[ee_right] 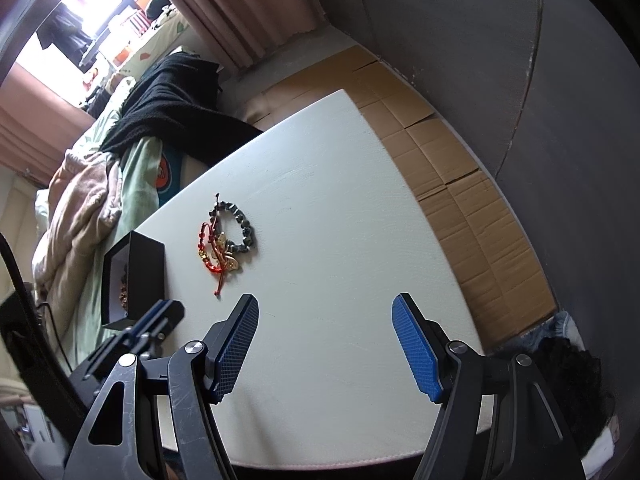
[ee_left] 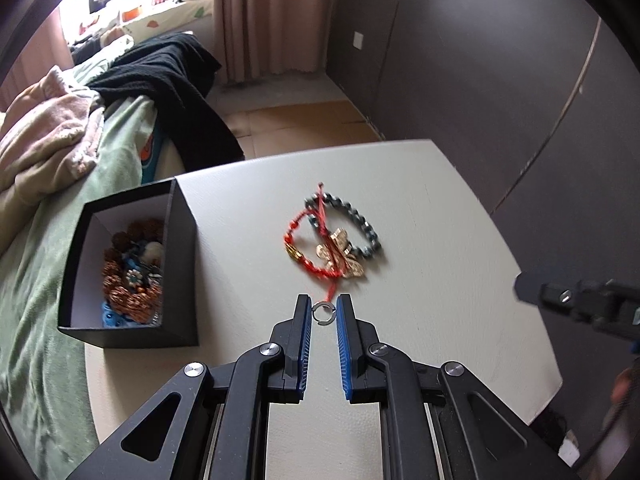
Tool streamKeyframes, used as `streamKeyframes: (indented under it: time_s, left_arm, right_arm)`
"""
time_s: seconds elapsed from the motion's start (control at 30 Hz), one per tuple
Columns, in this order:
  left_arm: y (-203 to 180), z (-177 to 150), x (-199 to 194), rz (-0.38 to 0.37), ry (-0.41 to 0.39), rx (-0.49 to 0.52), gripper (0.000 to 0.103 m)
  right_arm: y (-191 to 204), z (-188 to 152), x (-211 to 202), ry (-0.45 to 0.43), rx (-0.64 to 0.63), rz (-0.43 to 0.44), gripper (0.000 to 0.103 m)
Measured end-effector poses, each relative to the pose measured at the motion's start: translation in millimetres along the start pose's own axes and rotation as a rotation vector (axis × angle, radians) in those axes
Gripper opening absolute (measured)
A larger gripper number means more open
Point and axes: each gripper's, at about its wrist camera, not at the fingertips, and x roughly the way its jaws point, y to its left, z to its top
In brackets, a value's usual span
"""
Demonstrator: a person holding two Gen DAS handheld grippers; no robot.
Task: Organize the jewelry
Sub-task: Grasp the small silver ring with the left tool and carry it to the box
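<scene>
Pinched between the left gripper's narrowed pads, a small silver ring is ready for the black box left of it; bracelets lie ahead; the right gripper is spread, empty.

Grey walls, pink curtains, cardboard floor

The left wrist camera is looking steeply down along its fingers, sitting close above the white table. The right wrist camera is looking down from higher and farther right. Both are taking in the jewelry pile, the black box and the far bed.
</scene>
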Motion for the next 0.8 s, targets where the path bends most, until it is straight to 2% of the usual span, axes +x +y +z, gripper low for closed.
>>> streamKeyframes:
  time_s: [0.23, 0.4, 0.63, 0.8]
  left_arm:
    - [23, 12, -12, -0.023, -0.049, -0.067, 0.013]
    - [44, 21, -16, -0.038, -0.080, -0.124, 0.013]
    - [71, 31, -24, -0.068, -0.112, -0.194, 0.013]
    - [91, 33, -32, -0.087, -0.137, -0.250, 0.013]
  right_arm:
    - [17, 5, 14, 0.021, -0.018, 0.018, 0.070]
    - [24, 8, 27, 0.049, 0.006, 0.111, 0.070]
    - [44, 16, 44, 0.053, 0.009, 0.156, 0.069]
    - [59, 21, 61, 0.061, 0.012, 0.185, 0.059]
